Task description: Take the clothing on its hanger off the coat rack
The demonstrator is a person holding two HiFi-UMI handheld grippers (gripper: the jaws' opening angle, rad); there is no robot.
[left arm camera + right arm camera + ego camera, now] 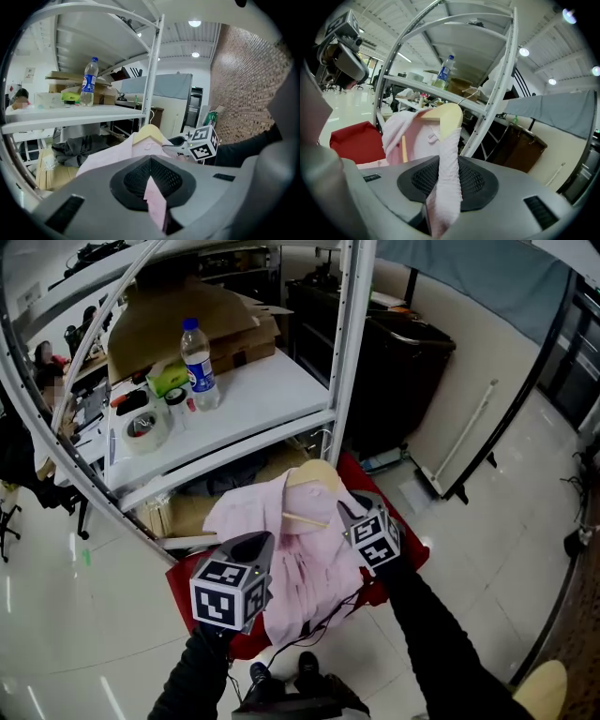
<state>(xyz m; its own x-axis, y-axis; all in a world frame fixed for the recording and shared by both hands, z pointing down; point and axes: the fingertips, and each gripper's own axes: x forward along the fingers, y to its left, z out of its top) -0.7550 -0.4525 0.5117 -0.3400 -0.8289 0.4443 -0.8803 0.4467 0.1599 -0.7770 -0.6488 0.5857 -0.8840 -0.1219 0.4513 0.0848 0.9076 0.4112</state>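
A pink shirt (300, 568) hangs on a pale wooden hanger (314, 486), held up between my two grippers just in front of the white rack's upright post (349, 352). My left gripper (253, 549) is shut on a fold of the shirt (155, 202) at its left side. My right gripper (353, 514) is shut on a strip of the same pink cloth (446, 178) just below the hanger's shoulder (449, 117). The hanger's thin wire hook (469, 95) rises beside the post; whether it rests on anything I cannot tell. From the left gripper view, the right gripper's marker cube (204, 143) sits beside the hanger (149, 133).
The white shelf (253, 395) carries a water bottle (199, 364), a tape roll (145, 430) and cardboard boxes (187, 320). A red object (411, 554) lies under the shirt. A dark cabinet (403, 362) stands at the right, and a pale glossy floor (84, 634) at the left.
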